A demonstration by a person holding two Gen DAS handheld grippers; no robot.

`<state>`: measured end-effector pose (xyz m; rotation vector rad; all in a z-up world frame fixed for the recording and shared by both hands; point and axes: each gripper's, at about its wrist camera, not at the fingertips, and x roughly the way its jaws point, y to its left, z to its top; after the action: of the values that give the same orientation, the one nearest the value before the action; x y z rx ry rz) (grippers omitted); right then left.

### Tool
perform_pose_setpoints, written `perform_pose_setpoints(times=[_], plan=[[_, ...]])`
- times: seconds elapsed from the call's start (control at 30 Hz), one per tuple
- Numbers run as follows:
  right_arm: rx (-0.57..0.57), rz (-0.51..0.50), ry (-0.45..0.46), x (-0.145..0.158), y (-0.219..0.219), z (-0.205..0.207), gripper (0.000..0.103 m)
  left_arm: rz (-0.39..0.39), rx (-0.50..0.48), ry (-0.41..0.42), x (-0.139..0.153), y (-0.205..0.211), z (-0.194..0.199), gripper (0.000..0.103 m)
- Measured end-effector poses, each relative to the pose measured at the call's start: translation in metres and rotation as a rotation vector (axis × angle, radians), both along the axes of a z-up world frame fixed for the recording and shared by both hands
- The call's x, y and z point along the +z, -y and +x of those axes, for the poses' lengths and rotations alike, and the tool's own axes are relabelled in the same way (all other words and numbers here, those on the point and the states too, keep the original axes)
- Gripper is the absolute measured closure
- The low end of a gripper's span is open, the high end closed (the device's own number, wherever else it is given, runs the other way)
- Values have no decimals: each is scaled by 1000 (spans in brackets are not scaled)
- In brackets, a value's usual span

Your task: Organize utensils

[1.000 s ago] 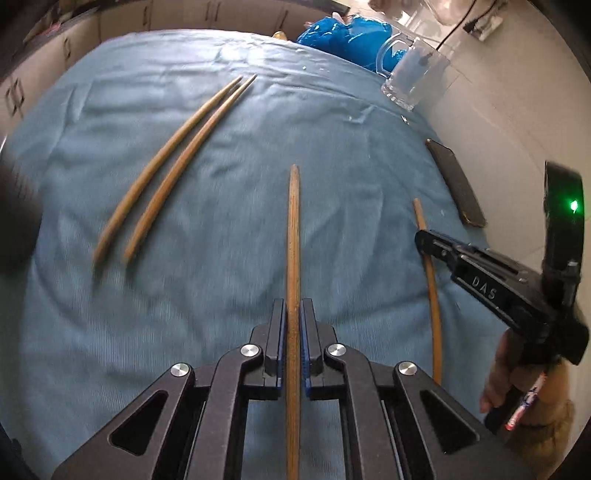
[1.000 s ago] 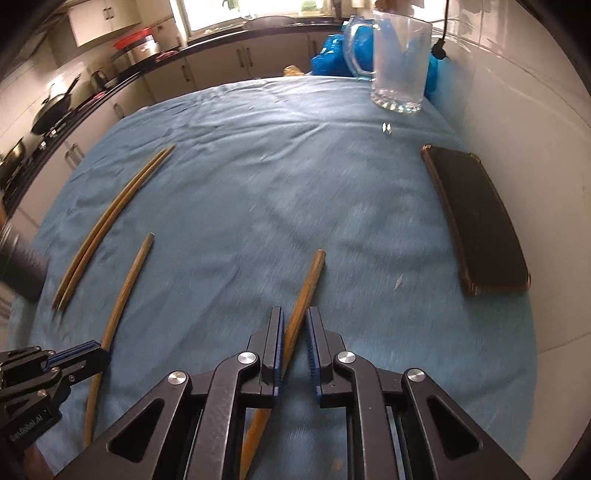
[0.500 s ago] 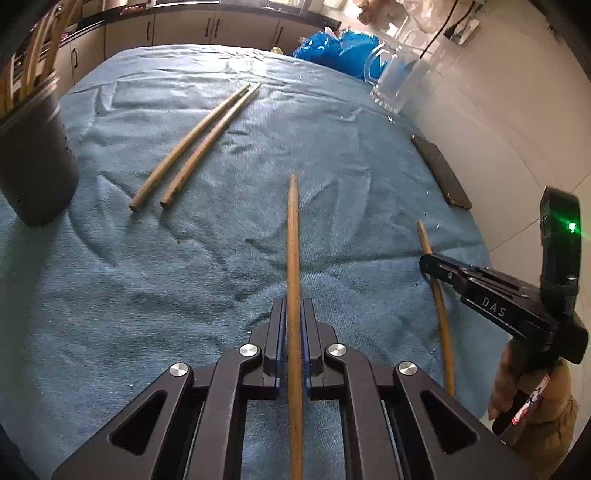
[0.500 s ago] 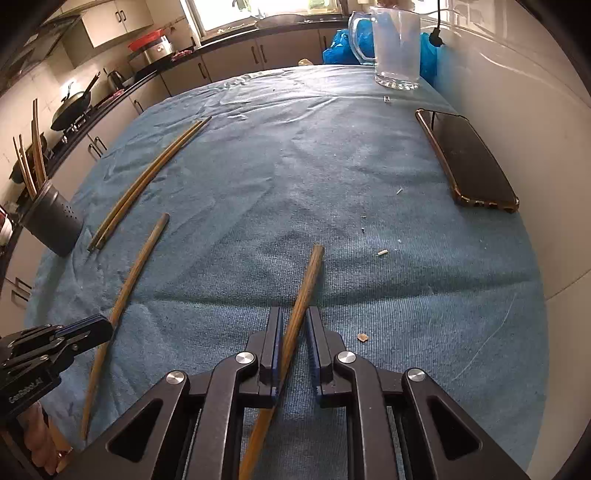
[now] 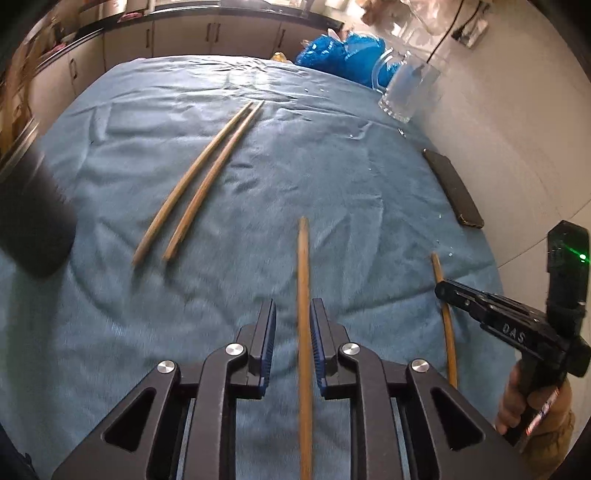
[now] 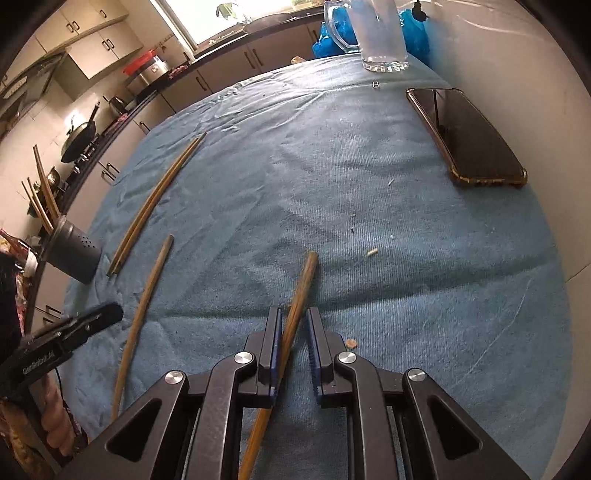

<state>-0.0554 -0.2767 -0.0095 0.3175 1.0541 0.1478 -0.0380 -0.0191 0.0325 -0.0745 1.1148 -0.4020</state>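
A: Left tongs (image 5: 293, 306)?
B: Opening. Left stick (image 5: 303, 266) between the pads, gap on both sides, not pinched. Rear end cut off at the bottom edge.
A: Right tongs (image 6: 294, 314)?
B: Narrowly apart. Right stick (image 6: 304, 280) slanted between them, against the left pad, gap at the right pad. Held or just lying there: can't tell. Rear end hidden under the tongs body.
A: Anything else hard to read?
B: Holder (image 6: 74, 254) a dark blur at the edge of the left view; clearer in the right view, at the cloth's left edge, more sticks standing in it. Middle of the right stick covered by the right tongs in the left view. Hand (image 5: 517, 402) on the right handle only partly in view.
A: Other sticks?
B: Pair (image 5: 199, 184) flat on the cloth, side by side, tips nearly touching at the far end, between holder and left stick.
A: Surface?
B: Blue cloth (image 6: 369, 206), wrinkled, over the bench; bench itself hidden. Crumbs (image 6: 372, 252) scattered. Phone (image 6: 469, 140) flat near the wall side, mug (image 6: 380, 33) at the far end, blue bag (image 5: 343, 55) behind it.
A: Room?
B: Kitchen. Cabinets, wok (image 6: 79, 136) and pot (image 6: 147, 70) on the far counter, window bright and blown out.
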Motion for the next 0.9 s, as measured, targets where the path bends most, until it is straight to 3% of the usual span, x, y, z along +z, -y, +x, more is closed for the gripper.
perform_pose_setpoints(times=[0.3,0.73,0.77,0.8,0.9], plan=[[22,-79,-40,2,-12,23,82,140,-47,-31,-13,38,53,85],[144,-313,-154,2,-47,59,81,168,-113,-58,-14,50,73,85],[151,-323,-156,2,-48,61,81,185,-132,-60,-14,52,72,87],[156,-329,-159,2,-49,61,81,205,-142,-62,-14,54,71,96],[175,-343,-157,2,-53,60,91,172,-144,-57,-11,49,64,97]])
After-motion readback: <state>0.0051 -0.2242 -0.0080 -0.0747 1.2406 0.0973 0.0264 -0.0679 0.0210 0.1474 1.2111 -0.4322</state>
